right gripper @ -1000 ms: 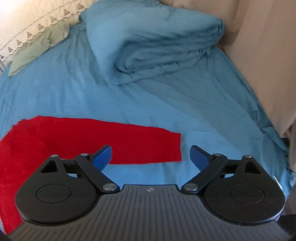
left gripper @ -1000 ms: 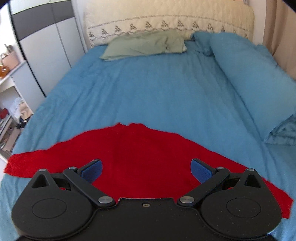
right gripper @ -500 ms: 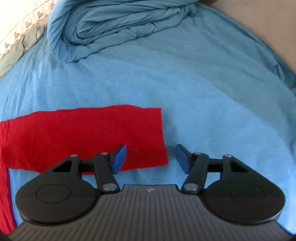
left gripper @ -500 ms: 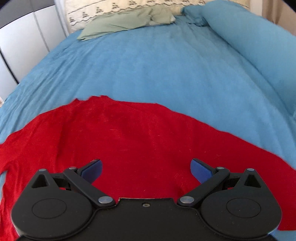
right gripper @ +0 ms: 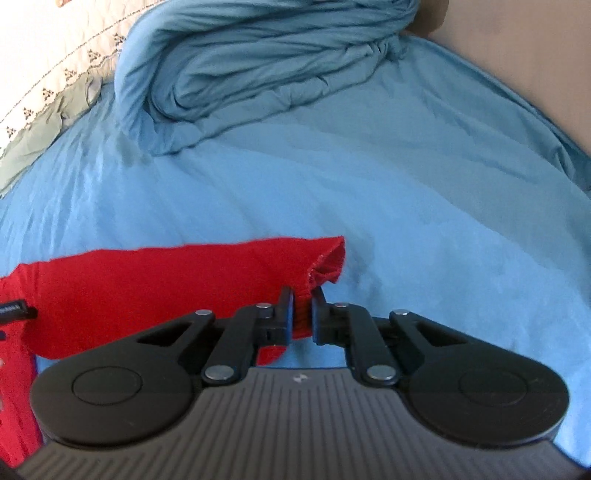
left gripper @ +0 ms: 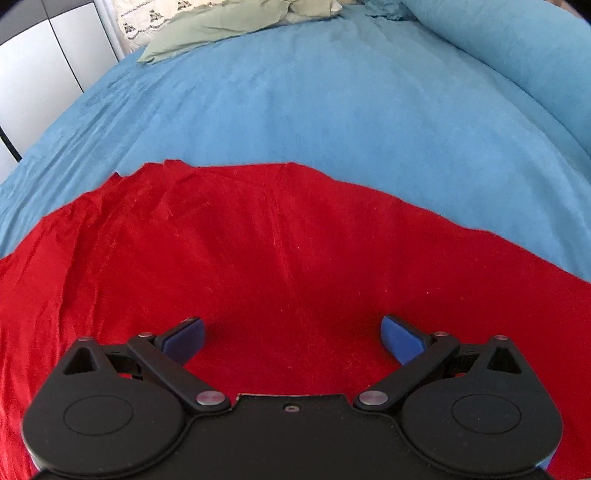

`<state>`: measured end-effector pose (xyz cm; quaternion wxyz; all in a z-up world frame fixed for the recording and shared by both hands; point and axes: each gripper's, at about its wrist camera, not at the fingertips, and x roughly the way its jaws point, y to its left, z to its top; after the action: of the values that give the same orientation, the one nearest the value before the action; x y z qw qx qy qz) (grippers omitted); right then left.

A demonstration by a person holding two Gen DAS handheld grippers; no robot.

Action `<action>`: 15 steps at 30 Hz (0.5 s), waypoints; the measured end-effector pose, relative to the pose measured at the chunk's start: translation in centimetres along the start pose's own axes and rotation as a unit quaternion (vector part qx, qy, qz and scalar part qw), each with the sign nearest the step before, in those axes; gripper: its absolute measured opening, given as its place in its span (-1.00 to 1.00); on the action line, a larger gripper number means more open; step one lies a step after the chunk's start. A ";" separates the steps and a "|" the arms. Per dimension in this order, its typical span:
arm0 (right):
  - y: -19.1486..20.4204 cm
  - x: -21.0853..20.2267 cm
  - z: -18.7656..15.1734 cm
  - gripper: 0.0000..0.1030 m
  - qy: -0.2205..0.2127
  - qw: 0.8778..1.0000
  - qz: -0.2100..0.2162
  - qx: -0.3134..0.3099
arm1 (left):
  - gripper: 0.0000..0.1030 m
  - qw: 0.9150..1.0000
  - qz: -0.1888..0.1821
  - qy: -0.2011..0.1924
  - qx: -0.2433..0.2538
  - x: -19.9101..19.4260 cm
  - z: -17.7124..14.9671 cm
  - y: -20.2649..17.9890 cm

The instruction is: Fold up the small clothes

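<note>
A red garment [left gripper: 258, 266] lies spread on the blue bed sheet [left gripper: 314, 103]. My left gripper [left gripper: 291, 338] is open and hovers low over the middle of the garment, its blue pads [left gripper: 400, 338] wide apart. In the right wrist view the garment's sleeve [right gripper: 166, 280] stretches leftward. My right gripper [right gripper: 303, 308] is shut on the sleeve's cuff end [right gripper: 327, 264], which bunches up between the jaws. A black label [right gripper: 14, 310] shows at the left edge.
A rolled blue duvet [right gripper: 266, 66] lies at the far right of the bed. A green pillow [left gripper: 236, 26] and a cream quilted headboard [right gripper: 55, 74] are at the head. White wardrobe doors [left gripper: 44, 55] stand left. A beige curtain [right gripper: 524, 55] is on the right.
My right gripper closed on the sleeve cuff, which now puckers. My left gripper moved lower and closer over the garment, staying open.
</note>
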<state>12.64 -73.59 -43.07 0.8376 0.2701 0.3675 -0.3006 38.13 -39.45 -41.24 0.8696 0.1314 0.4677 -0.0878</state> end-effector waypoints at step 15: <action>20.5 -3.4 4.1 -0.54 -0.047 0.985 0.163 0.012 | 1.00 0.994 -0.076 -0.075 0.021 -7.0 4.0 11.5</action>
<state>27.02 -61.56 -33.26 0.8884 0.3218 0.2757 -0.1765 40.65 -29.53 -31.60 0.8899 0.1067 0.4082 -0.1733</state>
